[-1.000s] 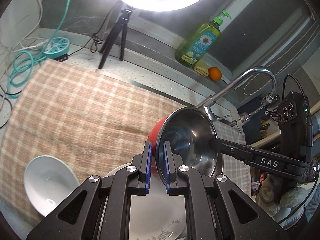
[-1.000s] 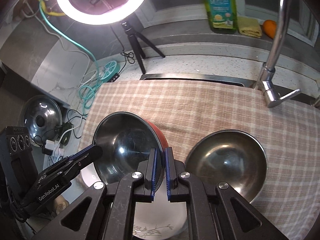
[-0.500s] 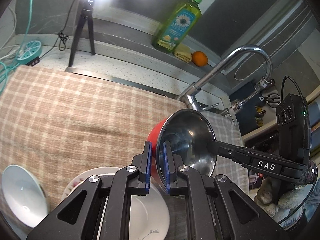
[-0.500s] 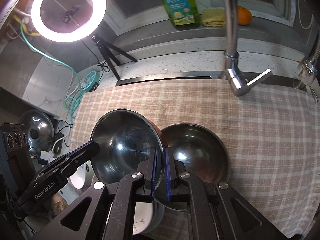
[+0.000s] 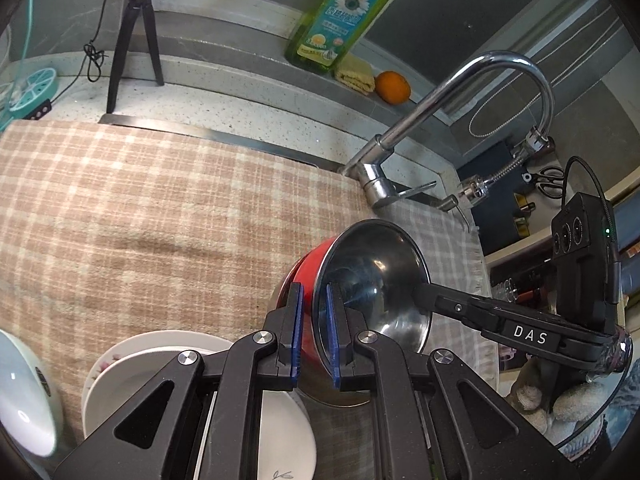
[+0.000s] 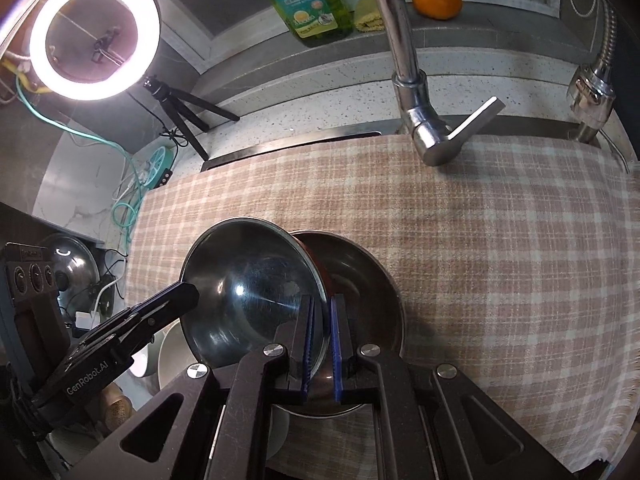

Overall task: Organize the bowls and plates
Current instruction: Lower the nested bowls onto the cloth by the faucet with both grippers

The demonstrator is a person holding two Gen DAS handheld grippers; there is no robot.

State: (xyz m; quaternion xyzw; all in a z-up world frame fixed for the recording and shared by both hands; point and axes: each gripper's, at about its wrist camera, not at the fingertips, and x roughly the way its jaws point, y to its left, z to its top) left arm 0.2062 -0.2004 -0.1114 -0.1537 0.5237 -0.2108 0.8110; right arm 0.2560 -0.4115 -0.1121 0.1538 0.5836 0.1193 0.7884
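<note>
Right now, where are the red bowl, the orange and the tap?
red bowl (image 5: 310, 280): left wrist view, on its red outer wall.
orange (image 6: 437, 1): right wrist view, on the middle of its peel.
tap (image 5: 436, 96): left wrist view, on its curved metal neck.

The left gripper (image 5: 313, 332) clamps the near rim of a steel bowl with a red outside (image 5: 372, 280), held tilted above the checked cloth (image 5: 160, 208). Opposite, the right gripper (image 5: 424, 294) grips the bowl's far rim. White plates (image 5: 160, 364) sit stacked just below-left of the claw, a chrome faucet (image 5: 460, 104) beyond it.
</note>
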